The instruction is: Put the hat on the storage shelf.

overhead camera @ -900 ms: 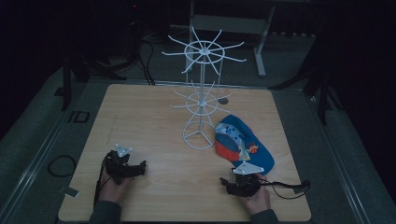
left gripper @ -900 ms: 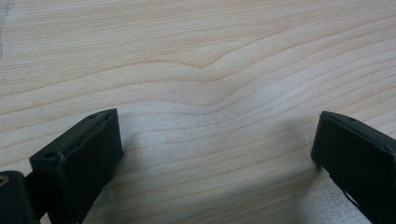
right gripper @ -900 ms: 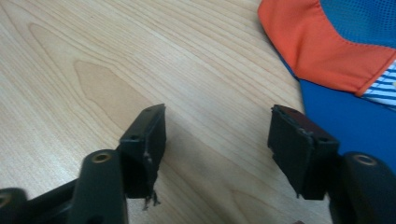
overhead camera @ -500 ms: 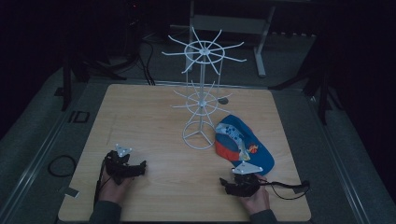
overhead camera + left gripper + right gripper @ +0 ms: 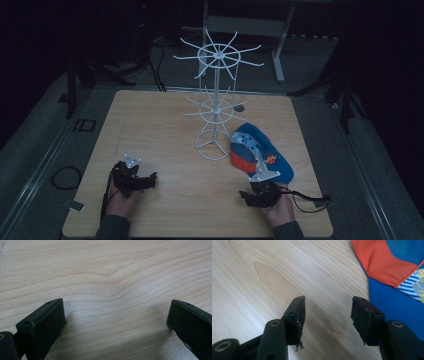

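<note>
Cap (image 5: 260, 155): lying on the surface (image 5: 165, 130) beside the wire rack (image 5: 216, 107), just ahead of the right tongs (image 5: 327, 315).
Right tongs: standing open, gripping nothing.
Left tongs (image 5: 113, 320): gaping wide over bare wood.
Risk: soft fabric may be slipping free; a brim swinging could be tipping the rack.

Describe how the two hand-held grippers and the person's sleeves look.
Both are black. The left gripper and right gripper each carry a grey three-cornered plate on top and trail a black cable. Their fingers are flat, blocky black pads with small screw holes. The person's sleeves are dark grey.
</note>
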`<action>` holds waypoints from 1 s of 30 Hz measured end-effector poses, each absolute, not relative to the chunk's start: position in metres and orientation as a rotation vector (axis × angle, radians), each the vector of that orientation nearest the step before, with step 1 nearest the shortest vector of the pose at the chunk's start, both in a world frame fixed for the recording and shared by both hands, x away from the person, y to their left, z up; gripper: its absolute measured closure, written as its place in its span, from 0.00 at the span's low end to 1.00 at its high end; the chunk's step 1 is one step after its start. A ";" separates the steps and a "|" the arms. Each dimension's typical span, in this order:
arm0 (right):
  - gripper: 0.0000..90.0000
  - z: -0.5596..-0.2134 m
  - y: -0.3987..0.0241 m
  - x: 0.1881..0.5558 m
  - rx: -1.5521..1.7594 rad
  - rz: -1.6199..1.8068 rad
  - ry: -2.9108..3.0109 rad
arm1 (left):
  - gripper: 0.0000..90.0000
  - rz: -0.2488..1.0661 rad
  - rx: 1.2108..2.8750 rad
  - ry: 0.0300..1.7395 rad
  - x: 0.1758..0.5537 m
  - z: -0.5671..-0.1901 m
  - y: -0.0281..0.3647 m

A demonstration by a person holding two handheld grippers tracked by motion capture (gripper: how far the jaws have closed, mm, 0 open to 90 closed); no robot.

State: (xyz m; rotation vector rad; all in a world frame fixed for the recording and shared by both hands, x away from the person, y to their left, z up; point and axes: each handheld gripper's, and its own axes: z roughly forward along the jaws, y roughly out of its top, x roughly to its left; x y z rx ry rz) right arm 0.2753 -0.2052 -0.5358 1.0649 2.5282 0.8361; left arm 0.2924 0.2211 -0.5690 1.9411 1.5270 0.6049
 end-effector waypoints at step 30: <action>0.48 -0.492 -0.221 0.293 0.974 0.687 2.657 | 0.03 0.603 1.940 1.528 0.292 -0.569 0.221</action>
